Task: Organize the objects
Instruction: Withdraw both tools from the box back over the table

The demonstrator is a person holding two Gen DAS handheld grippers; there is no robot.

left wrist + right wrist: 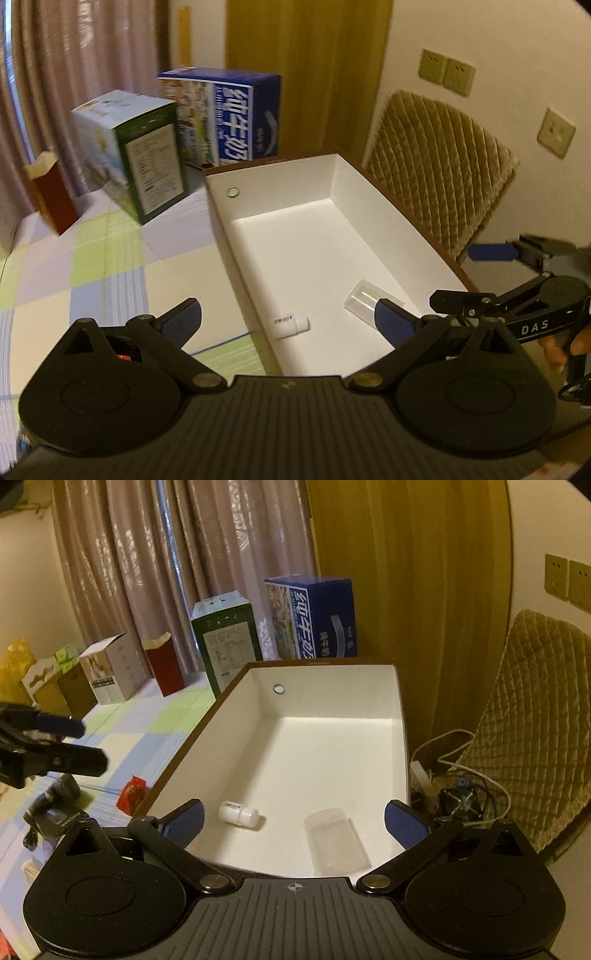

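Note:
An open white box with a brown rim (pixel 280 251) (pixel 321 746) stands on the checked tablecloth. A small white bottle (pixel 290 325) (pixel 238 813) and a clear plastic cup (pixel 364 302) (pixel 336 840) lie on their sides at its near end. My left gripper (pixel 290 321) is open and empty, over the box's near left wall. My right gripper (pixel 293 821) is open and empty above the box's near end, with the bottle and cup below it. Each gripper shows in the other's view, the right (pixel 491 254) and the left (pixel 59 738).
A green carton (pixel 133 155) (pixel 225 642), a blue milk carton (pixel 229 114) (pixel 314 616) and a red bag (pixel 51 195) (pixel 162 664) stand behind the box. A red packet (pixel 131 794) and a dark object (pixel 55 808) lie left of it. A quilted chair (pixel 439 166) (pixel 532 720) and cables (pixel 458 771) are on the right.

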